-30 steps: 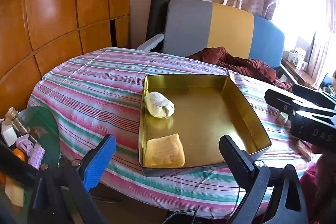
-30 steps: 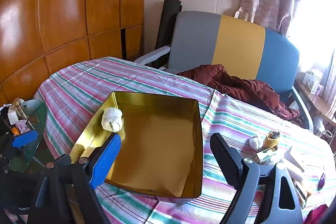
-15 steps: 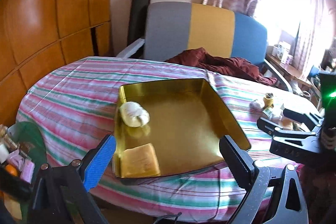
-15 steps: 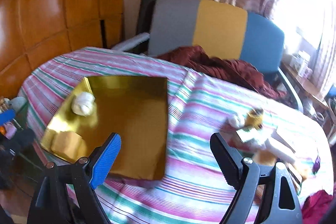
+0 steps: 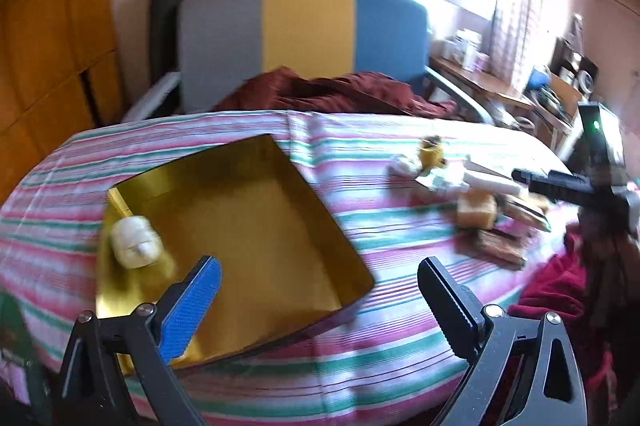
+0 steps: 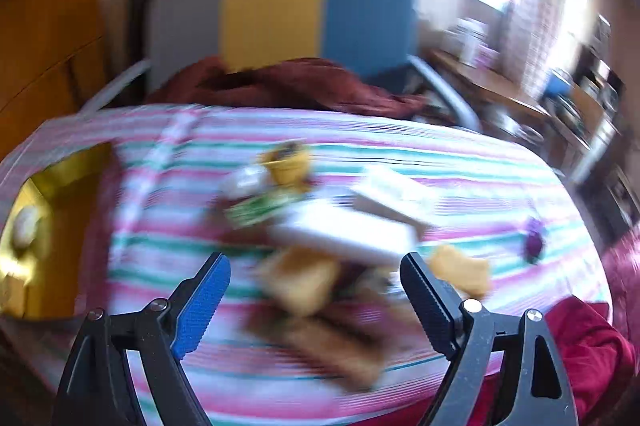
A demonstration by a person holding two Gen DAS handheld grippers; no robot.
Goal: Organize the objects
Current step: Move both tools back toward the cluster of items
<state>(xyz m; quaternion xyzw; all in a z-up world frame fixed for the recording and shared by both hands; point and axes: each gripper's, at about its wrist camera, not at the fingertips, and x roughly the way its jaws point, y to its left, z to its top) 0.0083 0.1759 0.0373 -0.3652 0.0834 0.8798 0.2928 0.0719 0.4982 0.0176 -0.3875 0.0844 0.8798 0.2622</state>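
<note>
We are working over a table covered by a striped cloth [image 5: 248, 130], reading from left to right.

1. At the far left, wooden wall panels [image 5: 52, 38] are standing behind the table.
2. A gold tray [image 5: 256, 218] is lying on the left part of the cloth. A cream rolled bundle [image 5: 134, 240] is sitting inside it, against its left wall.
3. We are holding the left gripper [image 5: 320, 290] above the tray's near right corner. Its jaws are standing wide apart with nothing between them.
4. Behind the table, a chair back in grey, yellow and blue [image 5: 304, 30] is standing, with a dark red cloth [image 5: 332, 92] heaped at the table's far edge.
5. Right of the tray, well apart from it, a cluster of loose objects is lying on the cloth: a small yellow cup [image 6: 286, 162], a green-printed packet [image 6: 260, 208], a white box [image 6: 344, 232], a tan block [image 6: 300, 280] and a brown bar [image 6: 332, 342].
6. We are holding the right gripper [image 6: 316, 300] just above this cluster. Its jaws are gaping, and the tan block is showing between them; motion blur is preventing us from telling whether the fingers are touching anything.
7. Further right, a small purple item [image 6: 534, 240] is lying alone.
8. At the far right, a cluttered wooden desk [image 5: 492, 86] is standing under a bright curtained window.

Blur is keeping the packet's printing unreadable.
</note>
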